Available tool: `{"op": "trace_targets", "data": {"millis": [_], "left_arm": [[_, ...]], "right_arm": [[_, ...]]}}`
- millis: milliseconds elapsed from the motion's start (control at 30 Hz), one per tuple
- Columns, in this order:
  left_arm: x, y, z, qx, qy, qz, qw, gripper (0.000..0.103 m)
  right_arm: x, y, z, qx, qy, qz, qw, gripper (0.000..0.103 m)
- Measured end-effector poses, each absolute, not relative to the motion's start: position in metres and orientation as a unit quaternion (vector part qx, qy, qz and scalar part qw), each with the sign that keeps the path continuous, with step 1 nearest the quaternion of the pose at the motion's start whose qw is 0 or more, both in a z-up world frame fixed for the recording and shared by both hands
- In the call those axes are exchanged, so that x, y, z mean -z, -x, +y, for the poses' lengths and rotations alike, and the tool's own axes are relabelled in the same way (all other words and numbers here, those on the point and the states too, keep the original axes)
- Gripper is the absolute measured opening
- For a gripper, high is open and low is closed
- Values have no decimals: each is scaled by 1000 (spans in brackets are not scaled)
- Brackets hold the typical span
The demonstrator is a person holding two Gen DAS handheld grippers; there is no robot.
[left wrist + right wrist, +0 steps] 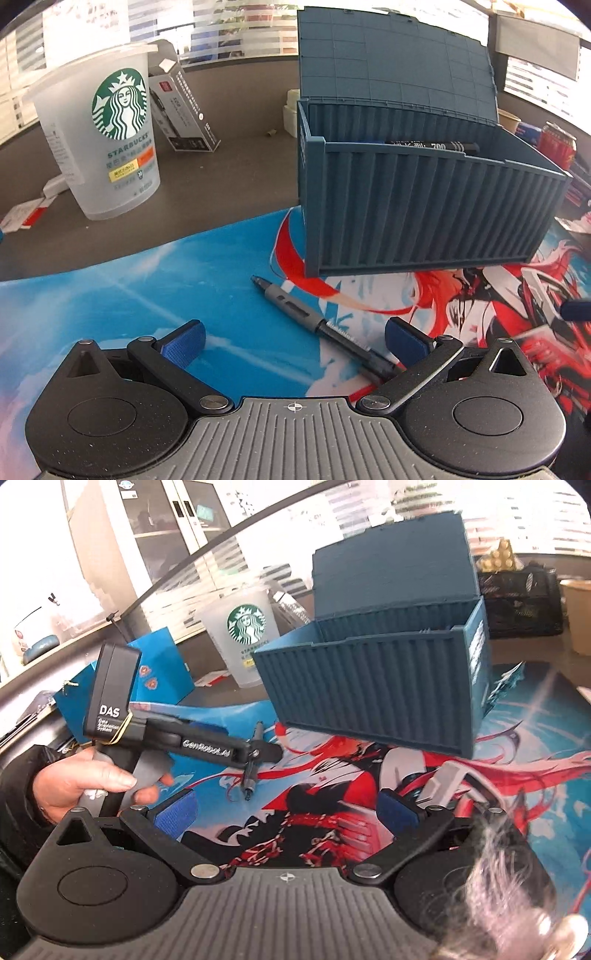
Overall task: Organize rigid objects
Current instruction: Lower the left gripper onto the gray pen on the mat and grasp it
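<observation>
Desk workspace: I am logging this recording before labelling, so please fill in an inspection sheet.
Surface: dark desk with a printed anime mat in front.
Job's things: blue container box, lid up, stands on the mat; a black marker lies inside; a grey-black pen lies on the mat.
Clutter: Starbucks cup, small carton, red can.
Grippers: left gripper open, low over the pen; right gripper open, empty, above the mat.
Cables: nothing seen.
Surroundings: windows with blinds, black basket behind the box.
</observation>
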State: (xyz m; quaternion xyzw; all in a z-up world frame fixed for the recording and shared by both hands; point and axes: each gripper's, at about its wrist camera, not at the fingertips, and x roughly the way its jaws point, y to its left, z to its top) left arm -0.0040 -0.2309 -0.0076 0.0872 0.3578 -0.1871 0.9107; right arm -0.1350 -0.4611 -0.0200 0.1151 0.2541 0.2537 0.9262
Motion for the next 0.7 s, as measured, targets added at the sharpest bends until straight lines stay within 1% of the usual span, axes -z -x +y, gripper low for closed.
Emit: {"op": "trace_targets", "data": {"millis": [367, 600, 633, 700], "left_arm": [[6, 14, -198, 178, -87, 368, 908, 103], [6, 13, -184, 178, -87, 360, 912, 103], [6, 15, -183, 181, -88, 357, 912, 102], [5, 18, -182, 192, -91, 353, 911, 96]], "right_arm": [[20, 132, -476, -253, -148, 236, 927, 103], [24, 132, -474, -263, -167, 249, 917, 103], [25, 131, -474, -263, -175, 253, 915, 103], [28, 129, -475, -261, -190, 260, 910, 103]]}}
